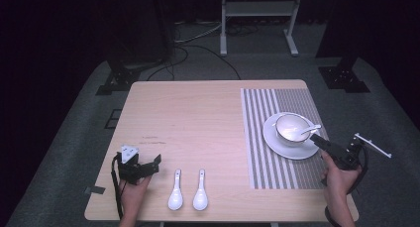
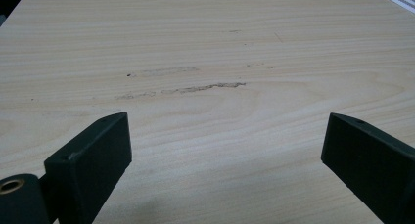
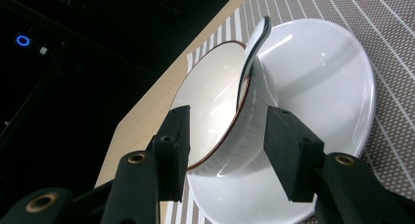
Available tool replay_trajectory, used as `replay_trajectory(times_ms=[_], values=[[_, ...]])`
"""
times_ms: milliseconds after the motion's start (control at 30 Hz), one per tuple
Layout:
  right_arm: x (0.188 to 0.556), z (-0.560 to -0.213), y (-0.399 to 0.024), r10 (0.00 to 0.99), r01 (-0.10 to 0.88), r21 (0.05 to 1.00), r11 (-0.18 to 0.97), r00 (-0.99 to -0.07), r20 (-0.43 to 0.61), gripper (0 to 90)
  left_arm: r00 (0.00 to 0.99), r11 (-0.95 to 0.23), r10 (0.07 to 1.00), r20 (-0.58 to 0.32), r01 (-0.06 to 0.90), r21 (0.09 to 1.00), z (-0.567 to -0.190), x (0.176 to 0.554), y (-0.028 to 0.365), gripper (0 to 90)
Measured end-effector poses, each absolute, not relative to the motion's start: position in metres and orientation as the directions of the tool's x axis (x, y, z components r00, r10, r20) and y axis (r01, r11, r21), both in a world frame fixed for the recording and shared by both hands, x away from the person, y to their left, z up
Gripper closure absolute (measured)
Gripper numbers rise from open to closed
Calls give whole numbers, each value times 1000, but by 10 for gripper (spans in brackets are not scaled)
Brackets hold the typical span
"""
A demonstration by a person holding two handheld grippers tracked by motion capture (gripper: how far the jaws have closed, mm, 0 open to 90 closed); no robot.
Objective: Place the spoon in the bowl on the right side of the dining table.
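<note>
A white ribbed bowl (image 1: 292, 129) with a brown rim stands on a white plate (image 1: 277, 140) on the striped placemat (image 1: 257, 138). A white spoon (image 1: 309, 130) lies in the bowl, its handle over the rim toward my right gripper (image 1: 315, 139). In the right gripper view the bowl (image 3: 210, 101) leans across the plate (image 3: 323, 77), and the right gripper (image 3: 225, 136) stands open with its jaws either side of the bowl's near wall, below the spoon (image 3: 252, 48); the pads do not press on it. My left gripper (image 1: 157, 162) rests open at the front left, its jaws (image 2: 225, 150) wide over bare wood.
Two white spoons (image 1: 175, 190) (image 1: 200, 190) lie side by side near the table's front edge, just right of the left gripper. The wooden table (image 1: 198, 118) has bare room across its left and middle. A dark floor with cables and a white stand (image 1: 257, 19) lies beyond.
</note>
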State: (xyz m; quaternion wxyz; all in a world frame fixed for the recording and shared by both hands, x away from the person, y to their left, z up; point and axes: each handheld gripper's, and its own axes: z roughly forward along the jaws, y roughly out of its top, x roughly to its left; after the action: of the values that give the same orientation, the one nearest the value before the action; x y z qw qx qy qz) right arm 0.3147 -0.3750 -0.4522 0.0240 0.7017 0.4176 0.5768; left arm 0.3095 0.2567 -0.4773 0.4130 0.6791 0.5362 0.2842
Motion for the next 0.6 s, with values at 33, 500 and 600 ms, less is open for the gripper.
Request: replay_trajectory(times_ms=[33, 500, 600], values=[[313, -452, -374, 618, 558, 522, -645, -21, 786, 499, 263, -83, 963, -58, 493, 866, -477, 310, 257, 33], [302, -451, -361, 614, 568, 540, -621, -76, 786, 457, 265, -83, 963, -58, 490, 868, -477, 309, 257, 33], [302, -450, -359, 616, 567, 547, -616, -86, 783, 454, 264, -82, 963, -58, 490, 868, -477, 309, 257, 33]])
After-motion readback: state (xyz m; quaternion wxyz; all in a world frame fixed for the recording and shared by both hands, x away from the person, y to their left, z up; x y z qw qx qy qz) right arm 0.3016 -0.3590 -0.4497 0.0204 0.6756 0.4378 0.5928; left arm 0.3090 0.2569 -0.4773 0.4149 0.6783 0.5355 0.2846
